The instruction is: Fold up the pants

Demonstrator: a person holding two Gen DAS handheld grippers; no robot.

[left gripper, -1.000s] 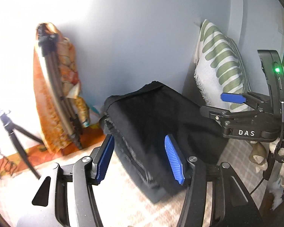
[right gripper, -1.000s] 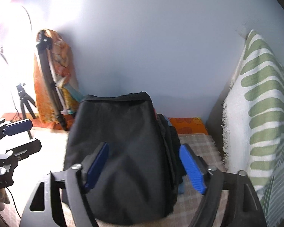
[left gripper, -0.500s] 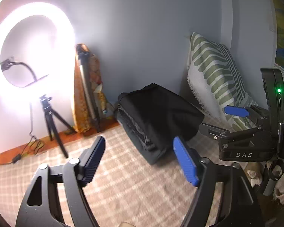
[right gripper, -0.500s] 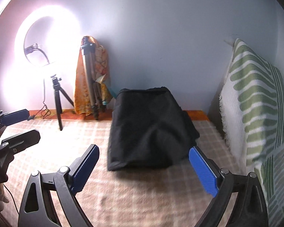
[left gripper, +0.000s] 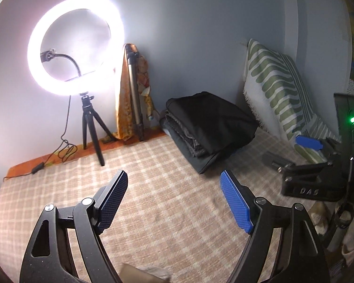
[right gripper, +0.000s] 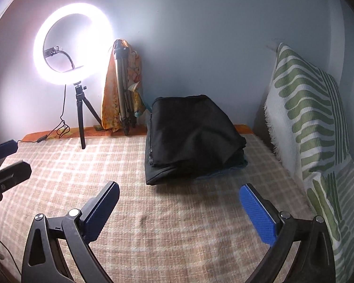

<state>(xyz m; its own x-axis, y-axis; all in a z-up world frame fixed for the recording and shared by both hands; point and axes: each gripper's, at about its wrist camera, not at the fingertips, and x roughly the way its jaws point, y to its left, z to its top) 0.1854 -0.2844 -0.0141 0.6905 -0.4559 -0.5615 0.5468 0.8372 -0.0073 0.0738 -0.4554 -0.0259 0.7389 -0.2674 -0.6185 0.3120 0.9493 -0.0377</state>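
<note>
The black pants point(left gripper: 210, 122) lie folded in a stack on the checked bed cover point(left gripper: 153, 188), at the far side by the wall. They also show in the right wrist view point(right gripper: 191, 139). My left gripper point(left gripper: 174, 188) is open and empty, well short of the stack. My right gripper point(right gripper: 179, 200) is open and empty, also short of the stack. The right gripper shows at the right of the left wrist view point(left gripper: 295, 151), and the left gripper at the left edge of the right wrist view point(right gripper: 9, 155).
A lit ring light on a tripod point(right gripper: 73, 47) stands at the back left, its cable point(right gripper: 59, 129) trailing on the cover. A folded tripod with an orange cloth point(right gripper: 122, 87) leans on the wall. A green-striped pillow point(right gripper: 309, 127) stands along the right.
Both grippers have pulled back from the folded pants, which were between the fingers a second ago. The stack stays in place. The jaws have opened wider.
</note>
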